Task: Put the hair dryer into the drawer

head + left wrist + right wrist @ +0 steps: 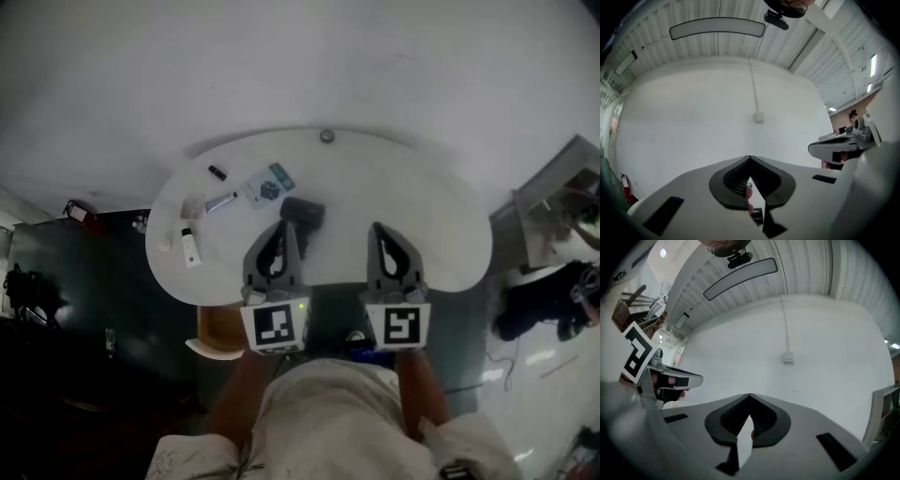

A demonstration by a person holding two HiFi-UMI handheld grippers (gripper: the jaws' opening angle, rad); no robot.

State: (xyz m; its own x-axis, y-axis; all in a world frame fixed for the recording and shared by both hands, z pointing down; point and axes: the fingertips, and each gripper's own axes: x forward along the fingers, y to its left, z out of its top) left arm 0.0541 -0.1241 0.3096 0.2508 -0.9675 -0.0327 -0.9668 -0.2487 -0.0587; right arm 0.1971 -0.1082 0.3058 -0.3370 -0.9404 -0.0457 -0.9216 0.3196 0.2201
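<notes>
A dark, blocky hair dryer [302,212] lies near the middle of the white rounded table [441,234]. My left gripper [286,225] hangs just in front of it, with its jaws meeting at the tip and nothing between them. My right gripper [377,228] is level beside it to the right, also shut and empty, over bare tabletop. Both gripper views look at a white wall over shut jaws, the left gripper [750,157] and the right gripper [750,395]. An open wooden drawer [219,328] shows under the table's front edge, left of my left hand.
Small items lie on the table's left part: a white tube [190,247], a silver tube [221,201], a blue-printed packet [267,185] and a small black piece [217,172]. A dark cabinet [75,281] stands to the left. A shelf and clutter [553,192] stand at the right.
</notes>
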